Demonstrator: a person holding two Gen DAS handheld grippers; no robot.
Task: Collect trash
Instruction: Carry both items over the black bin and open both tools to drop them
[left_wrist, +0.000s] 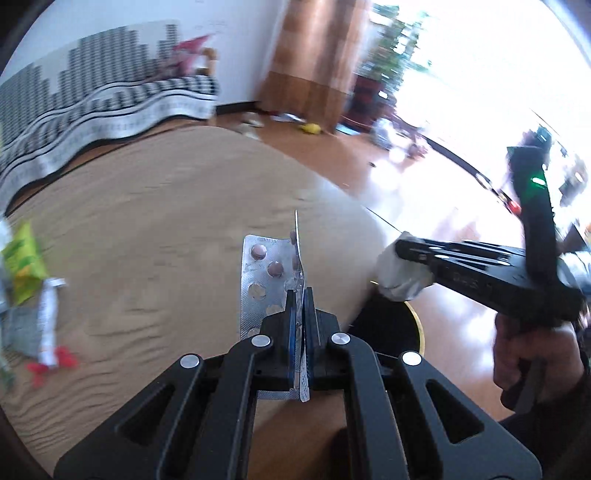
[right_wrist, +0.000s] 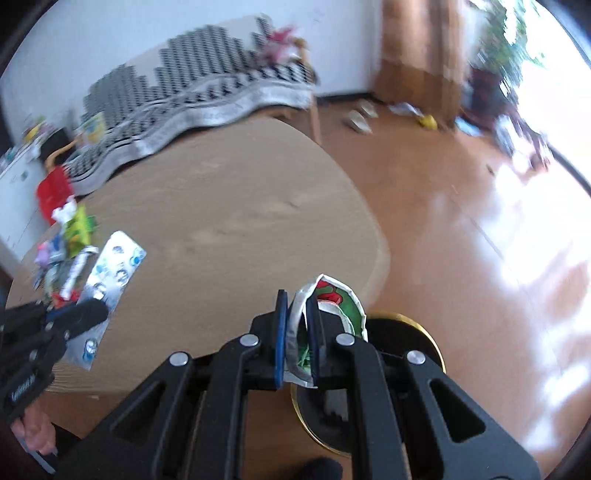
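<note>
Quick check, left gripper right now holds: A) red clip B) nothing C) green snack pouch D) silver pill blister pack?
D: in the left wrist view the left gripper has its jaws shut on a silver blister pack with brownish pills, held above the tan table.

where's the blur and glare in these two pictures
Left wrist view: the window side is blown out white, the right gripper smears, yet the blister pack is sharp. Right wrist view: glare streaks the floor, the trash pile blurs, edges bend.
</note>
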